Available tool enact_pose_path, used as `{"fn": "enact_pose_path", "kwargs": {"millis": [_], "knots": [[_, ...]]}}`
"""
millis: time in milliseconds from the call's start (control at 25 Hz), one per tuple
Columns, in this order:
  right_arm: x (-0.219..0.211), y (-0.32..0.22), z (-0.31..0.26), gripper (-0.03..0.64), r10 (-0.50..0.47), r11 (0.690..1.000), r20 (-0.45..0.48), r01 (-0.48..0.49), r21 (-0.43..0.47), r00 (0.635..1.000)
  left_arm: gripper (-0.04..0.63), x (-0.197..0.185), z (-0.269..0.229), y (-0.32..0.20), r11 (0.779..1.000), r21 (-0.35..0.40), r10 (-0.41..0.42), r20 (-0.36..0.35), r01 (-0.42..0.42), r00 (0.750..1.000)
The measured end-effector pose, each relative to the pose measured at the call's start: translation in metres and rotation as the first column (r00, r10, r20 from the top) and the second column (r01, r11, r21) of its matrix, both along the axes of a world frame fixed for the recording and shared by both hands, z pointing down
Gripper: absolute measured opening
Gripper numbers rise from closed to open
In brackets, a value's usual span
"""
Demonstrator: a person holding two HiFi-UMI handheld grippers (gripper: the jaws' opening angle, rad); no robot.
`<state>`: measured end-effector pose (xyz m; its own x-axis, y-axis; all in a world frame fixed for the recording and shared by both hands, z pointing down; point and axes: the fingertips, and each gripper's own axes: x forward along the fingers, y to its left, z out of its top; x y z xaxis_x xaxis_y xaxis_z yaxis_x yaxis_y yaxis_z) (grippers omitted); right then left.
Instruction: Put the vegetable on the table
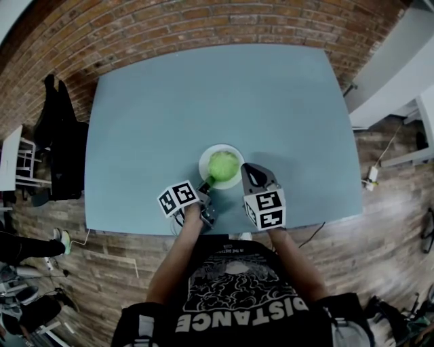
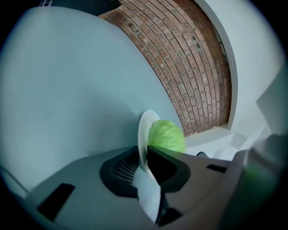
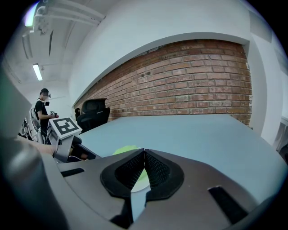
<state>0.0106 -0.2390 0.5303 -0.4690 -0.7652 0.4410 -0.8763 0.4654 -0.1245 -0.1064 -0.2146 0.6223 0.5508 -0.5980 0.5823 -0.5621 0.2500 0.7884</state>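
A round green cabbage [image 1: 223, 163] lies on a small white plate [image 1: 207, 157] near the front edge of the blue-grey table [image 1: 169, 108]. My left gripper [image 1: 205, 184] is shut on the plate's near-left rim. In the left gripper view the plate [image 2: 145, 130] stands edge-on between the jaws, with the cabbage [image 2: 167, 136] just beyond my left gripper [image 2: 145, 164]. My right gripper [image 1: 248, 171] sits at the plate's right side, shut and holding nothing. In the right gripper view a sliver of cabbage [image 3: 122, 150] and plate [image 3: 136, 185] shows behind my right gripper [image 3: 144, 167].
A black office chair [image 1: 57, 129] draped with dark clothes stands off the table's left edge. White furniture [image 1: 400, 68] lies to the right, and a brick wall [image 1: 203, 20] runs behind. A person [image 3: 43, 114] stands far off to the left.
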Motion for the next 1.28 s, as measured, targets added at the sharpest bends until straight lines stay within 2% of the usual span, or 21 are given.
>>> {"fn": "enact_pose_path", "kwargs": {"millis": [160,320,760,840,960,1200,1280], "knots": [[-0.002,0.004,0.001,0.009,-0.008,1.000,0.000,0.008,-0.007,1.000,0.061,-0.004,0.002,0.001,0.999,-0.008,0.045,0.103,-0.044,0.994],[-0.005,0.003,0.000,0.009,-0.013,1.000,0.004,0.013,-0.004,1.000,0.066,-0.008,0.001,0.001,0.996,-0.014,0.091,0.199,-0.090,0.976],[-0.006,0.005,0.002,0.009,-0.022,1.000,0.001,0.022,-0.006,1.000,0.072,-0.007,0.002,0.002,0.983,-0.049,0.181,0.327,-0.175,0.928],[-0.006,0.006,0.003,0.009,-0.024,1.000,0.001,0.024,-0.008,1.000,0.075,-0.007,0.002,0.003,0.980,-0.060,0.198,0.358,-0.190,0.912],[-0.005,0.006,0.003,0.009,-0.024,1.000,0.001,0.024,-0.012,1.000,0.087,-0.010,0.001,0.001,0.971,-0.081,0.236,0.452,-0.224,0.861],[-0.003,0.007,0.002,0.009,-0.020,1.000,0.008,0.020,-0.008,1.000,0.091,-0.018,-0.005,-0.003,0.955,-0.055,0.254,0.663,-0.293,0.704],[-0.002,0.008,0.003,0.009,-0.022,1.000,0.010,0.022,-0.013,1.000,0.091,-0.018,-0.009,-0.005,0.950,-0.021,0.240,0.688,-0.312,0.685]]}}
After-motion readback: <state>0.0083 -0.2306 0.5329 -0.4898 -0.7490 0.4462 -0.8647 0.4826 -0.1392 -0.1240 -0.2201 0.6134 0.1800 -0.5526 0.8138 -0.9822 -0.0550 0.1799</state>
